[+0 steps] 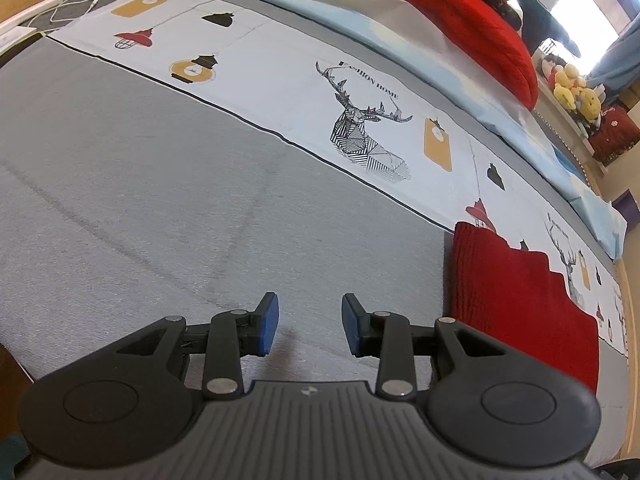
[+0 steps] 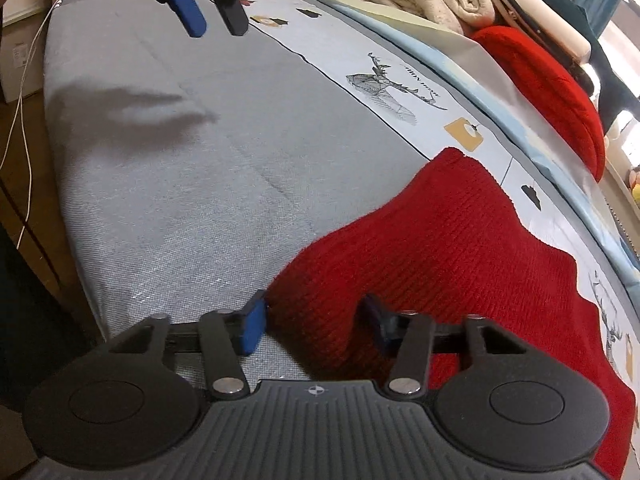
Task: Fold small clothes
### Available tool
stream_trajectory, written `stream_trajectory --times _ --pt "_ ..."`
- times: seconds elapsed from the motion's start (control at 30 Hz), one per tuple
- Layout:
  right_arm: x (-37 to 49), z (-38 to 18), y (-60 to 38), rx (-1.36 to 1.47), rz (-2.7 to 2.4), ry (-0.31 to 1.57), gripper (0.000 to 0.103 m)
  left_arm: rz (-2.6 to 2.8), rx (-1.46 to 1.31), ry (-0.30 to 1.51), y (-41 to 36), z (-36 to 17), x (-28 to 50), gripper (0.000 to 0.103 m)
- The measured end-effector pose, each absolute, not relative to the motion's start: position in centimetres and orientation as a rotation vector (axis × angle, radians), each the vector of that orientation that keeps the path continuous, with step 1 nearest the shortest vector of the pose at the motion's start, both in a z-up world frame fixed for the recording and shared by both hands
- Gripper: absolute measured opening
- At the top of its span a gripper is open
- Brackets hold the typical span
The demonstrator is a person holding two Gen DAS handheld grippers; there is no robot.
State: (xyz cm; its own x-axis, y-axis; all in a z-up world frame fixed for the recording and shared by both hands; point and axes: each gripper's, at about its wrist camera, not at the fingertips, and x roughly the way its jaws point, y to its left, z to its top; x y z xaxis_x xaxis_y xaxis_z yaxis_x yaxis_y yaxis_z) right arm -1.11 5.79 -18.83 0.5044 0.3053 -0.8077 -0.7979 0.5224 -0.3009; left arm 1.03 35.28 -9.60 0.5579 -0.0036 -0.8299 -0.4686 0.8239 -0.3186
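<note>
Here, lower centre of the left wrist view: left gripper [image 1: 310,322], blue-padded jaws parted over bare grey woven bedspread [image 1: 140,184], nothing between them. Lower right of the same view: dark red ribbed knit garment [image 1: 516,304] lying flat, overlapping the white printed band [image 1: 280,80] (deer and lantern motifs). Lower centre of the right wrist view: right gripper [image 2: 314,326], jaws apart, straddling the garment's near edge, a raised fold between the pads; pressing contact not discernible.
</note>
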Motion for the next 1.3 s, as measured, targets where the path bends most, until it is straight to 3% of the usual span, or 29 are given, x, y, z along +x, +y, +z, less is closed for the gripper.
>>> stream_trajectory --times 0.17,0.37,0.87,1.07,1.3 --pt "-1.5 -18.9 5.6 -0.764 0.777 0.741 0.034 0.292 -0.558 0.948 35.4 -9.6 1.0 0.039" --pt "-1.5 -18.3 5.3 -0.731 0.777 0.727 0.024 0.292 -0.552 0.950 35.4 -9.6 1.0 0.039" --pt "-3.2 -14.0 7.2 -0.587 0.795 0.674 0.018 0.313 -0.534 0.975 35.7 -10.1 1.2 0.039" --pt "-0.3 -8.8 4.6 -0.255 0.714 0.676 0.017 0.287 -0.504 0.992 33.1 -10.0 2.6 0.039" --pt "2.8 -2.4 -13.8 0.239 0.307 0.598 0.017 0.208 -0.438 1.000 27.3 -9.6 6.1 0.039"
